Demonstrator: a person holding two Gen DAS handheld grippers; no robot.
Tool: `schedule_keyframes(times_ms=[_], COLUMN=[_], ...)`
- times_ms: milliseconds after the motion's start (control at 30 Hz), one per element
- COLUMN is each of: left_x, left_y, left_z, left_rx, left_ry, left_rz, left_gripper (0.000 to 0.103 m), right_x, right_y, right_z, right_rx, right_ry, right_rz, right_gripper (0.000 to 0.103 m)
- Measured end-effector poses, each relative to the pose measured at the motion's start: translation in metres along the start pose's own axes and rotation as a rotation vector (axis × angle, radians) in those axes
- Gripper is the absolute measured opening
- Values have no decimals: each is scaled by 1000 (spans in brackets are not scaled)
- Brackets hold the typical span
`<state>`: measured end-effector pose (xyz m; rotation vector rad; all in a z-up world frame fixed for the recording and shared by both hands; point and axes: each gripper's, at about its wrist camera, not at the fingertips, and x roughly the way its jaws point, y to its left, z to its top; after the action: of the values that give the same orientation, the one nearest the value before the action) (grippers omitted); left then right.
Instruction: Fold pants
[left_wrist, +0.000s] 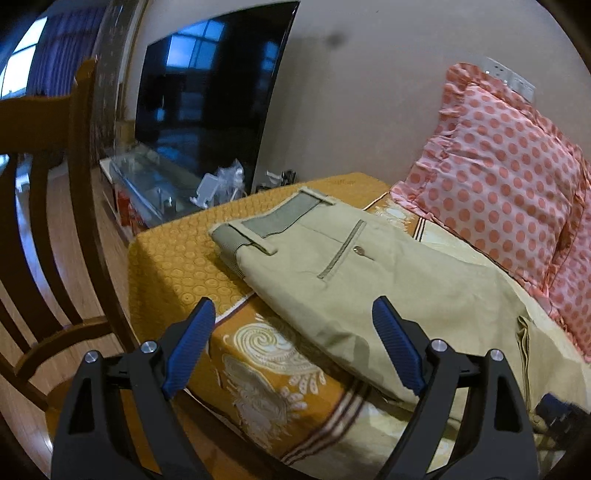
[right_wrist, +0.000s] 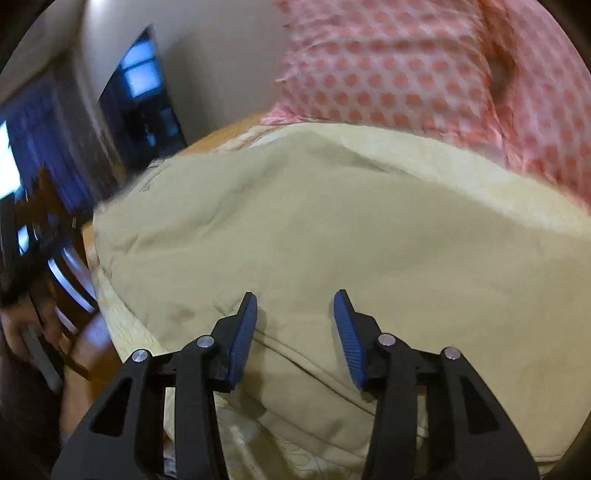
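Beige pants (left_wrist: 369, 277) lie folded on a bed with an orange patterned cover (left_wrist: 177, 258). The waistband with belt loops points to the far left and a back pocket with a button faces up. My left gripper (left_wrist: 293, 310) is open and empty, hovering just above the near edge of the pants. In the right wrist view the pants (right_wrist: 332, 229) fill the middle of the frame. My right gripper (right_wrist: 295, 299) is open and empty, close above the cloth near a folded edge. The right view is blurred.
A pink polka-dot pillow (left_wrist: 509, 173) leans against the wall at the right, and shows in the right view (right_wrist: 406, 62). A wooden chair (left_wrist: 55, 221) stands left of the bed. A dark TV (left_wrist: 214, 96) and a glass stand (left_wrist: 155, 184) are behind.
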<state>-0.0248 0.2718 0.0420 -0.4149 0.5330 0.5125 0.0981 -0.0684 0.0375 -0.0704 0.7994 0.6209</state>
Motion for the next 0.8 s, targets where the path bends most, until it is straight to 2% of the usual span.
schedule_keyframes(times_ms=[67, 233, 300, 367, 433, 500, 567, 633, 700, 800], left_x=[9, 36, 38, 38, 37, 39, 43, 49, 54, 62], left_y=[5, 12, 7, 2, -1, -1, 7, 17, 28, 40], left_z=[4, 13, 13, 12, 9, 8, 9, 13, 19, 28], left_rx=[-30, -115, -105, -109, -141, -196, -271, -339, -398, -463], left_ry=[33, 109, 107, 115, 136, 163, 174, 187, 188, 200], left_rz=[-19, -76, -73, -111, -208, -300, -338, -334, -310, -288], left_gripper=[86, 87, 88, 88, 87, 83, 72, 62, 60, 50], right_x=[3, 7, 6, -3, -10, -11, -11, -11, -13, -15], right_y=[-2, -10, -10, -4, 0, 1, 2, 2, 2, -1], right_z=[-1, -1, 0, 0, 1, 2, 2, 2, 1, -2], right_rx=[18, 42, 40, 45, 52, 53, 50, 54, 66, 89], right_ry=[-9, -33, -37, -41, -43, -45, -44, -46, -52, -63], right_rz=[29, 60, 60, 66, 74, 77, 78, 82, 89, 107], right_gripper=[52, 56, 57, 58, 59, 60, 61, 61, 61, 61])
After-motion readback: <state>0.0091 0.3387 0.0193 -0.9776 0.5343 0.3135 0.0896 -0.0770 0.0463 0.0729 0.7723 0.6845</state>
